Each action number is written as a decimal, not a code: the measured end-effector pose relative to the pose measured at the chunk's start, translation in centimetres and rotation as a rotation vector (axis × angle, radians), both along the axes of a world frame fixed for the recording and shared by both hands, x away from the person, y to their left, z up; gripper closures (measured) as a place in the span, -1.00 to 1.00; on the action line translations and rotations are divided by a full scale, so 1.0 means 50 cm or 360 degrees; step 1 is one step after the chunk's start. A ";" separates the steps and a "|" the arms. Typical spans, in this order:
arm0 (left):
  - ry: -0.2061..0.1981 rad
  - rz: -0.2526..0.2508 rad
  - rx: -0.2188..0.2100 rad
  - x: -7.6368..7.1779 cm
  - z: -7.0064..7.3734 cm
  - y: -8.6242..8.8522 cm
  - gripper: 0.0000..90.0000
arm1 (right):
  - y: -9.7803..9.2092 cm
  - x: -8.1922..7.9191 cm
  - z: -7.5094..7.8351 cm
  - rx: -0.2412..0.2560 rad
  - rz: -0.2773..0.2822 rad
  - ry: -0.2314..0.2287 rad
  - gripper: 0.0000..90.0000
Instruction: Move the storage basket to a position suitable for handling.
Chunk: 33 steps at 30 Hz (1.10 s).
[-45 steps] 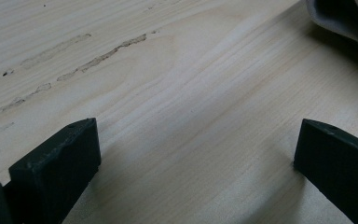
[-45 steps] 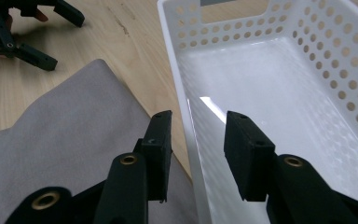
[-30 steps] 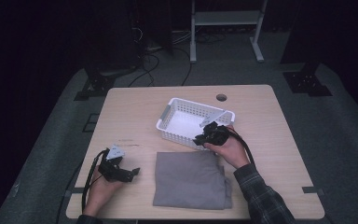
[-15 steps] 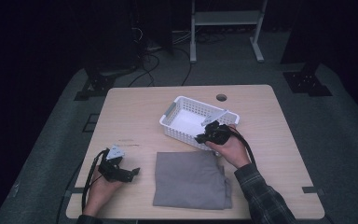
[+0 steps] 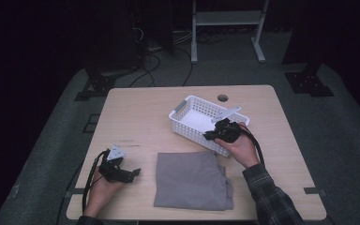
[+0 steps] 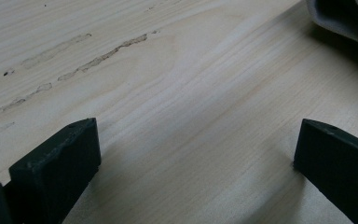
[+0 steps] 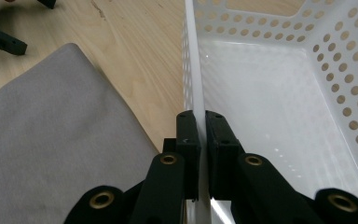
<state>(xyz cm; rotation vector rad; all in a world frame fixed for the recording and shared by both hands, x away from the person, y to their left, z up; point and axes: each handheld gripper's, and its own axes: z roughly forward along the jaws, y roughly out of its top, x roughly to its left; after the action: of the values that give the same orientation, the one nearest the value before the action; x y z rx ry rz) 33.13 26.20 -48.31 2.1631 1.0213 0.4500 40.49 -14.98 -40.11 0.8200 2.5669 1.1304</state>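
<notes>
A white perforated basket (image 5: 194,117) stands on the wooden table, right of centre. My right gripper (image 5: 211,136) is shut on its near rim; in the right gripper view the jaws pinch the basket's thin white wall (image 7: 196,84) at my right gripper (image 7: 201,122). A folded grey cloth (image 5: 192,179) lies flat in front of the basket, also seen as the grey cloth (image 7: 51,135). My left gripper (image 5: 135,173) rests near the table's front left, open, its jaws spread over bare wood with nothing between them; a corner of the cloth (image 6: 342,18) lies beyond it.
The table (image 5: 140,112) has a round cable hole (image 5: 222,98) at the back. Dark floor, cables and a white stand (image 5: 225,28) lie behind it. The left gripper's jaws (image 7: 2,39) lie beyond the cloth in the right gripper view.
The basket has shifted right and slightly toward the back, pulled by my right gripper, which stays clamped on its rim. The left gripper and the cloth have not moved.
</notes>
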 end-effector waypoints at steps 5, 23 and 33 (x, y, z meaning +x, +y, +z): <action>0.0000 0.0004 -0.0003 0.000 0.000 0.000 -1.00 | -0.022 -0.003 0.005 0.0015 -0.0033 -0.0008 0.88; -0.0001 0.0007 -0.0004 0.000 0.000 0.000 -1.00 | -0.107 -0.040 0.001 0.0043 -0.0167 0.0005 0.88; -0.0001 0.0006 -0.0004 0.000 0.000 0.000 -1.00 | -0.159 -0.072 -0.002 0.0018 -0.0246 0.0008 0.88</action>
<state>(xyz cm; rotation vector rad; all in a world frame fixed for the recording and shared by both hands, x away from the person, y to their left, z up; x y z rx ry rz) 33.13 26.18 -48.32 2.1589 1.0254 0.4511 36.88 -22.95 -40.21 1.0054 2.4539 1.0986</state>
